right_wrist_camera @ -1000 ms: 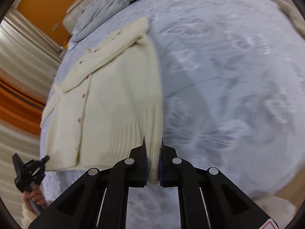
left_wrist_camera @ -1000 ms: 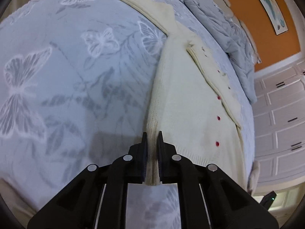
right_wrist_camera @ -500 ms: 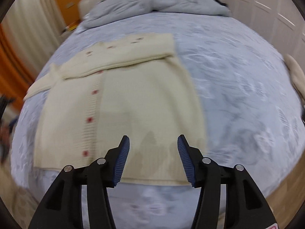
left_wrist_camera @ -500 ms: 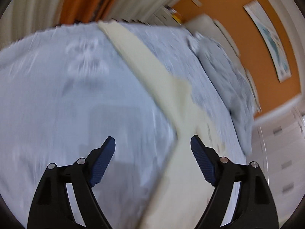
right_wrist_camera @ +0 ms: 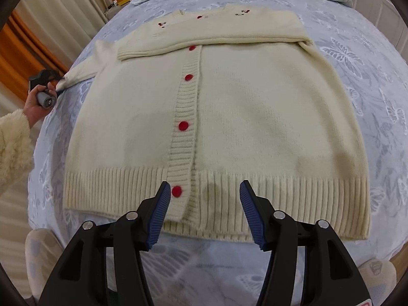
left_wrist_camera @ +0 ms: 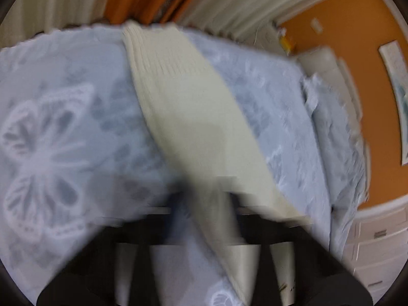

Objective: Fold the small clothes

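Our cream cardigan (right_wrist_camera: pixel 216 117) lies flat, buttoned side up, on the butterfly-print bed (right_wrist_camera: pixel 369 58), hem toward us. One sleeve (right_wrist_camera: pixel 211 38) is already folded across the chest; the other sleeve (left_wrist_camera: pixel 193 117) stretches out over the bedspread toward the bed's edge.

The right hand-held gripper (right_wrist_camera: pixel 205 210) hovers over the ribbed hem with its fingers spread, pinching nothing. The left hand-held gripper (left_wrist_camera: pixel 206 219) sits at the outstretched sleeve, but motion blur smears its fingers, so we cannot tell whether they are spread or pinching the knit.

We judge the main risk to be a shallow pinch on this soft, stretchy sleeve: it could slip free mid-fold or drag the body askew and undo the fold already made.

The right wrist view gives us the whole garment, its red buttons (right_wrist_camera: pixel 183 126) and the person's left hand (right_wrist_camera: pixel 38 102) at the sleeve; the left wrist view shows only the sleeve's length and ribbed cuff.
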The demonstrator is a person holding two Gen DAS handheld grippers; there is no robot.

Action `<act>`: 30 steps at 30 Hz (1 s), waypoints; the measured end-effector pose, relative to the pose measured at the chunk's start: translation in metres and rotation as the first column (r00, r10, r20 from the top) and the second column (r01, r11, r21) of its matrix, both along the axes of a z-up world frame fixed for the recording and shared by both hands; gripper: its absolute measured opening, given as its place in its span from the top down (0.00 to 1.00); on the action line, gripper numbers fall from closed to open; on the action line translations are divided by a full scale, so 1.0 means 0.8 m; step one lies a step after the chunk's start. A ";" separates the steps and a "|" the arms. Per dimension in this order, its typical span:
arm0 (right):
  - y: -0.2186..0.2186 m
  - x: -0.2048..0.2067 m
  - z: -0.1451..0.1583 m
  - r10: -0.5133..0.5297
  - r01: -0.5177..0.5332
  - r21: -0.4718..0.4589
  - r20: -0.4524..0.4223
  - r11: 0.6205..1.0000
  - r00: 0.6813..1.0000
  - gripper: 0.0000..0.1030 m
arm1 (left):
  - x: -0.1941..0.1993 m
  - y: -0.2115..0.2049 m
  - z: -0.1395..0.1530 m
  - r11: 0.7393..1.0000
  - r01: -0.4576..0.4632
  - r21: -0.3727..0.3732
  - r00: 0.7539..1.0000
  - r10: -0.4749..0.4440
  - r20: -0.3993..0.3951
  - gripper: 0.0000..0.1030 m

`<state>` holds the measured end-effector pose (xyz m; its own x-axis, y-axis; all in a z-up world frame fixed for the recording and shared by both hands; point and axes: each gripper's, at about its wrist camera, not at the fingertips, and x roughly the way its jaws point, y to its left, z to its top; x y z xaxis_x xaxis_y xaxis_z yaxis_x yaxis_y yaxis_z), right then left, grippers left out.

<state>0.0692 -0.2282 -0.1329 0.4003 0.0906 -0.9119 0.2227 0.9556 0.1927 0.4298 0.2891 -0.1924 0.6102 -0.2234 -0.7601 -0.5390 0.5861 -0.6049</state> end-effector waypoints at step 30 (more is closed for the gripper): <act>0.042 0.221 0.070 0.408 -0.335 -0.279 0.265 0.900 0.874 0.36 | -0.290 -0.309 0.002 0.799 0.524 0.296 0.767 -0.594 0.245 0.33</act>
<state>0.2457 -0.1946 -0.0767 0.6410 0.1035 -0.7605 -0.1938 0.9806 -0.0299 0.1979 0.0418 -0.1905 0.6332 -0.4654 -0.6185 0.1184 0.8479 -0.5168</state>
